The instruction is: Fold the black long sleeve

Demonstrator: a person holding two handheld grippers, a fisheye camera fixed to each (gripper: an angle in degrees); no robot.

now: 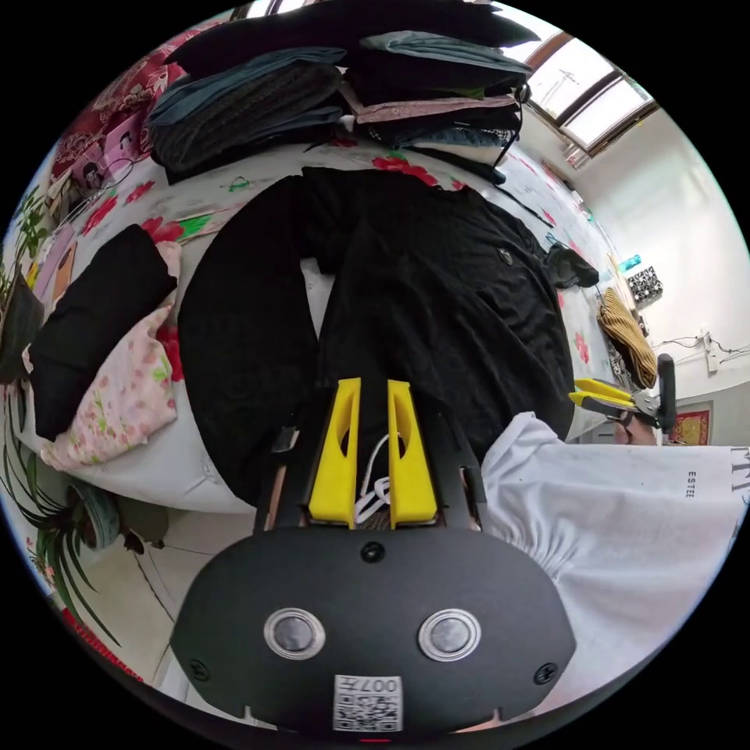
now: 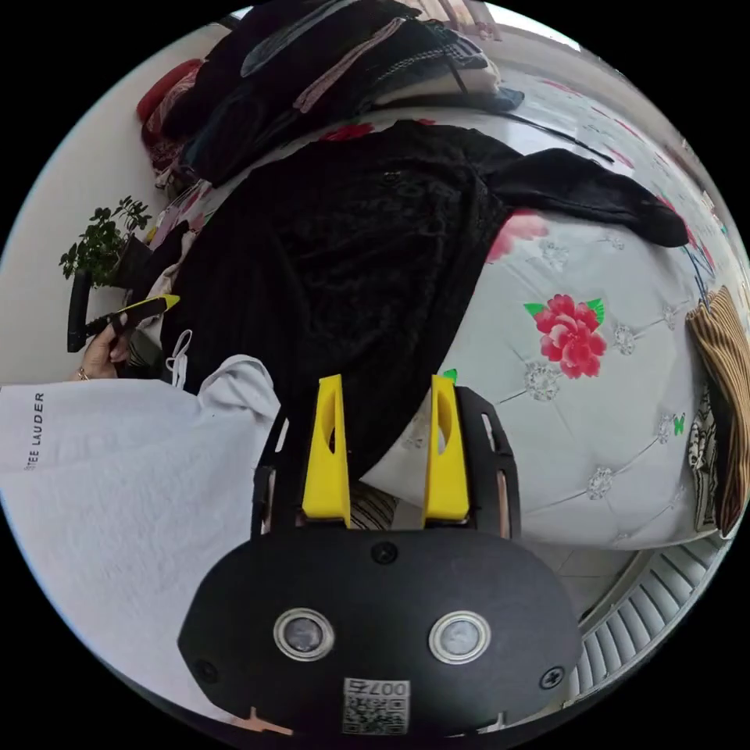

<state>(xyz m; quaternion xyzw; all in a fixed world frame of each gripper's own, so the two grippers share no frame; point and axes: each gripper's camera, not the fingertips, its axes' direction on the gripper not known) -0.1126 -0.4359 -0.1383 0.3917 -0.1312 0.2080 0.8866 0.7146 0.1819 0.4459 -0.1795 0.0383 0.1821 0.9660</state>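
Note:
The black long sleeve (image 1: 437,297) lies spread on a white floral bed cover (image 1: 156,461), hem toward me. One sleeve (image 1: 234,328) hangs down the left side. My left gripper (image 1: 373,384) sits at the hem, its yellow jaws nearly together with black cloth between them. In the right gripper view the same shirt (image 2: 351,234) stretches away, its other sleeve (image 2: 594,191) thrown out to the right. My right gripper (image 2: 387,383) is open, its jaws straddling the hem's corner. The left gripper (image 2: 144,306) appears at the far hem, held by a hand.
Folded dark clothes are stacked at the bed's far end (image 1: 312,86) (image 2: 328,55). A folded black piece on pink floral cloth (image 1: 94,320) lies left. A brown striped item (image 2: 723,367) sits at the right edge. A person's white sleeve (image 1: 625,508) is close. A plant (image 2: 101,234) stands by the wall.

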